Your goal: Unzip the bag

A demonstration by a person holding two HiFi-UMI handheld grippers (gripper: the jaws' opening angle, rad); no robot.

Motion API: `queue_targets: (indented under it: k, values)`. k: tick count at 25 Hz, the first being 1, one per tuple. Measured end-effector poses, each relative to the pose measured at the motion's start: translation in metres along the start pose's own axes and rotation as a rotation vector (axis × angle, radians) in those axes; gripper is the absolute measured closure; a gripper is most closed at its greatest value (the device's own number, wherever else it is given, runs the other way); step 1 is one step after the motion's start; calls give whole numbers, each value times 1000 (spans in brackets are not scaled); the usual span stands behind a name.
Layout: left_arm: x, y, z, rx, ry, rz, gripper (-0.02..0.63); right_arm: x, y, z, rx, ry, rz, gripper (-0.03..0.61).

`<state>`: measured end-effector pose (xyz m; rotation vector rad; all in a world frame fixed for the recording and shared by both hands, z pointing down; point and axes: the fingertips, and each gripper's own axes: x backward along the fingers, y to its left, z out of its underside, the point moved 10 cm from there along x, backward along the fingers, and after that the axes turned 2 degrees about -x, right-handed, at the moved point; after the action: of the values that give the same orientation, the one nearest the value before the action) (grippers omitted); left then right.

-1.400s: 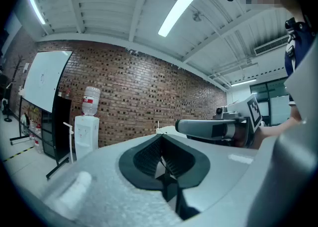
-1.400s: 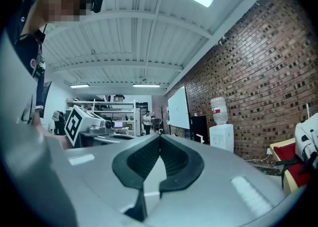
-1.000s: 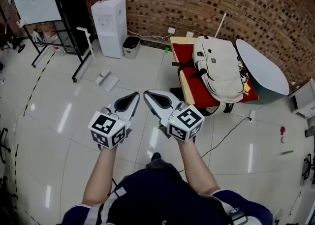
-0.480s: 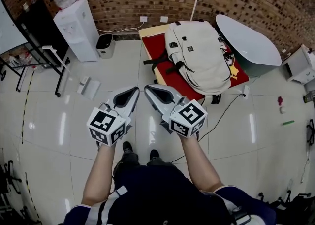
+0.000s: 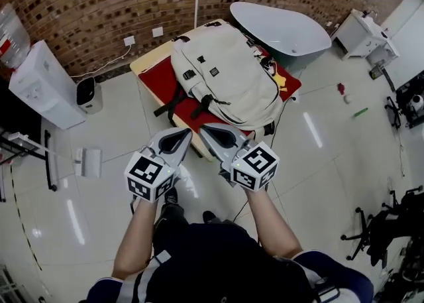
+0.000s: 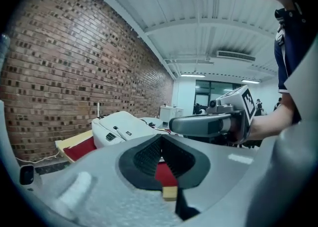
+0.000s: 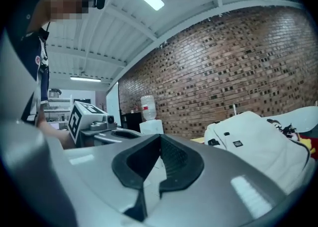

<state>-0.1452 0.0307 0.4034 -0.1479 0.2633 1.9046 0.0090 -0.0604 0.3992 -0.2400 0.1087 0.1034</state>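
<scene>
Both left gripper (image 5: 176, 138) and right gripper (image 5: 216, 134) have jaws closed, empty, near the bag (image 5: 225, 73): I'm only approaching

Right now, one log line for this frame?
phase: pre-contact | left gripper: shut, empty | right gripper: shut, empty | backpack: on table, untouched

Pair: left tool (image 5: 176, 140), right tool (image 5: 217, 137), side by side, jaws closed, empty. Arms: left forearm (image 5: 136, 242), right forearm (image 5: 268, 229), bare, stretched forward.
</scene>
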Motion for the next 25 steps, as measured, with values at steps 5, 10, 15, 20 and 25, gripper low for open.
queue_targets:
  k: [5, 10, 15, 20, 25]
  values:
    - [-27, 42, 15, 44, 9, 185, 612, -8, -16, -1, -25, 41, 217, 575]
    - [-57, 58, 28, 17, 62, 368, 612, 3, -17, 5, -60, 50, 427, 575]
    - [-90, 69, 32, -2, 92, 450, 612, 15, -26, 13, -94, 47, 521, 575]
    - [-131, 71, 17, -47, 118, 494, 612, 35, -46, 16, -92, 19, 599, 575]
    - [-165, 74, 1, -124, 176, 467, 612, 46, -80, 15, -44, 37, 646, 575]
